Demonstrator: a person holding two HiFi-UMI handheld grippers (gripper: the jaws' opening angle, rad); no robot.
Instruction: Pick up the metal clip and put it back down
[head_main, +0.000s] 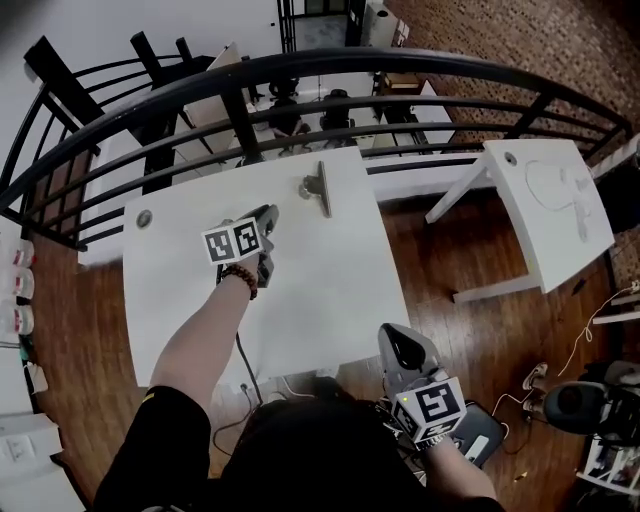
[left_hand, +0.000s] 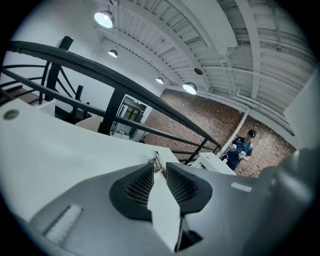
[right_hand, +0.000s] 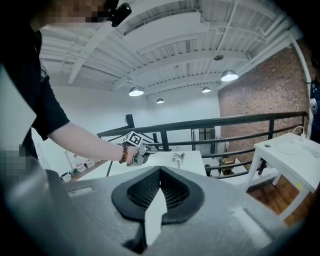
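The small silver metal clip (head_main: 318, 188) lies flat on the white rectangular table (head_main: 320, 280), toward its far edge and close to the black railing. It is a thin straight bar with a rounded lump on its left side.

Your left gripper (head_main: 268, 218) hovers over the table short of the clip and points at it. In the left gripper view its jaws stand partly apart with nothing between them, and the clip (left_hand: 157, 161) shows just past the tips. Your right gripper (head_main: 398, 340) is back by your body, off the table's near edge, with its pads together on nothing.

Expect the clip to be light, stiff and hard, so it probably won't give under the pads. Polished metal is likely slippery, and a piece lying this low may skate on the smooth tabletop if one jaw touches it first.

The surest hold looks to be across the narrow bar near its middle, beside the lump, with one pad on each long edge. Its exact shape is too small to make out.
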